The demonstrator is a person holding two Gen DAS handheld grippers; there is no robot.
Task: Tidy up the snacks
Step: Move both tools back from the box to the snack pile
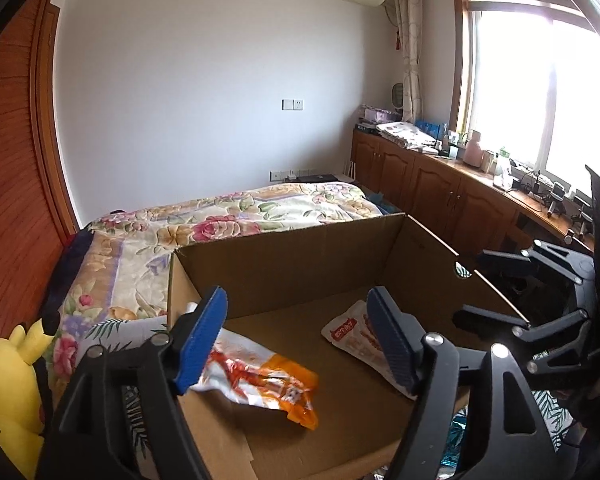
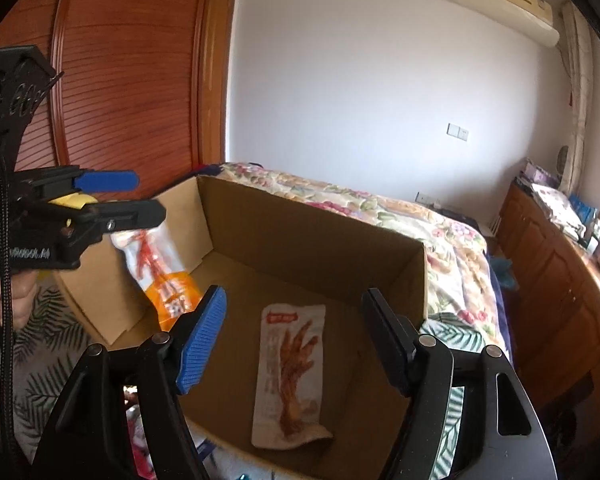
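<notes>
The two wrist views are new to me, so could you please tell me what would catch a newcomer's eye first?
An open cardboard box fills the middle, sitting on a floral bedspread. Inside lie two snack packets: an orange-and-white one by the left wall and a pale one with a chicken-foot picture flat on the floor. The left hand-held gripper and right hand-held gripper both hover open above the box.

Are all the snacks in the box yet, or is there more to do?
Two snack packets already lie in the cardboard box: an orange packet near one wall and a white packet flat on the bottom. Nothing is in hand: the left gripper and right gripper are both open and empty above the box. Something colourful shows outside the box's near edge, but it is too unclear to call.
</notes>
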